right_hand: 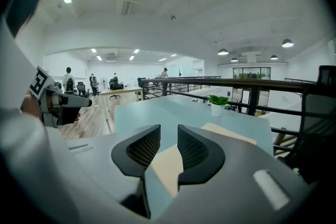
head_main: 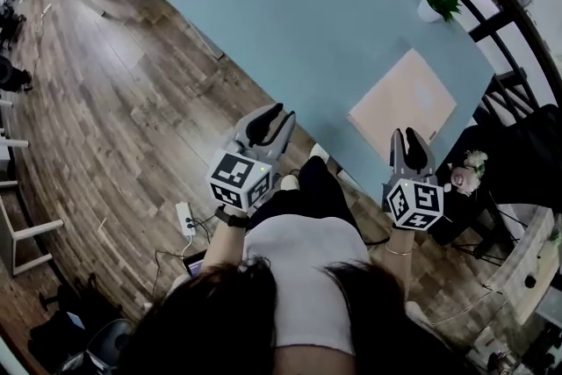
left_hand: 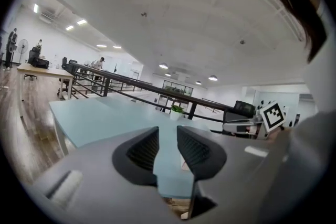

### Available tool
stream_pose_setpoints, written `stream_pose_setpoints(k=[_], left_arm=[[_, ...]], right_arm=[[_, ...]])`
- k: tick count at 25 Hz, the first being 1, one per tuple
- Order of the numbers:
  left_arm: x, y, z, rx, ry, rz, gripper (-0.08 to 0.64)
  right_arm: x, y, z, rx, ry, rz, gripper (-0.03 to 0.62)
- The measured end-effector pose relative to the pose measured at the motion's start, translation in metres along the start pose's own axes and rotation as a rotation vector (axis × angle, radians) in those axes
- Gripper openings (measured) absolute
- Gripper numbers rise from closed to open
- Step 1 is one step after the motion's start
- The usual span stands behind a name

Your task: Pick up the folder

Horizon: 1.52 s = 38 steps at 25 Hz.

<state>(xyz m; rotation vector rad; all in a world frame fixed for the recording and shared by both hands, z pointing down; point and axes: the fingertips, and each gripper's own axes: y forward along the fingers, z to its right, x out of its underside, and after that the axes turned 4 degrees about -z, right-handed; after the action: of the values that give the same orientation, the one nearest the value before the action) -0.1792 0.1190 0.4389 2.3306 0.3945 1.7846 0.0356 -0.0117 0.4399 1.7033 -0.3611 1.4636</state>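
The folder (head_main: 404, 101) lies flat on the pale blue table (head_main: 299, 13), near the edge closest to us. Our right gripper (head_main: 411, 147) hovers just short of it and our left gripper (head_main: 270, 123) is beside the table. Both have jaws slightly parted and empty.

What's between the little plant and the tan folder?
Just bare pale blue tabletop; the head view shows it between the white-potted green plant and the flat tan folder.

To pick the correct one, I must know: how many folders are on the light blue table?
1. The beige folder lies flat by the table's near right corner, just ahead of the right gripper. The table's far end is cut off, so another may be hidden.
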Motion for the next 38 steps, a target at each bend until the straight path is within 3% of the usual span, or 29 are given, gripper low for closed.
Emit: stream_pose_setpoints(k=[13, 21, 27, 38], left_arm=[[-0.064, 0.177, 0.059, 0.261, 0.116, -0.048, 0.112], [-0.072, 0.264, 0.105, 0.387, 0.148, -0.113, 0.112], [-0.062, 0.294, 0.122, 0.456, 0.146, -0.175, 0.112], [-0.043, 0.307, 0.143, 0.617, 0.179, -0.257, 0.112]], right_arm=[[-0.013, 0.01, 0.138, 0.221, 0.141, 0.04, 0.077], [-0.002, 0.006, 0.209, 0.31, 0.224, 0.031, 0.077], [0.004, 0.001, 0.222, 0.337, 0.256, 0.021, 0.077], [0.018, -0.007, 0.205, 0.424, 0.335, 0.014, 0.077]])
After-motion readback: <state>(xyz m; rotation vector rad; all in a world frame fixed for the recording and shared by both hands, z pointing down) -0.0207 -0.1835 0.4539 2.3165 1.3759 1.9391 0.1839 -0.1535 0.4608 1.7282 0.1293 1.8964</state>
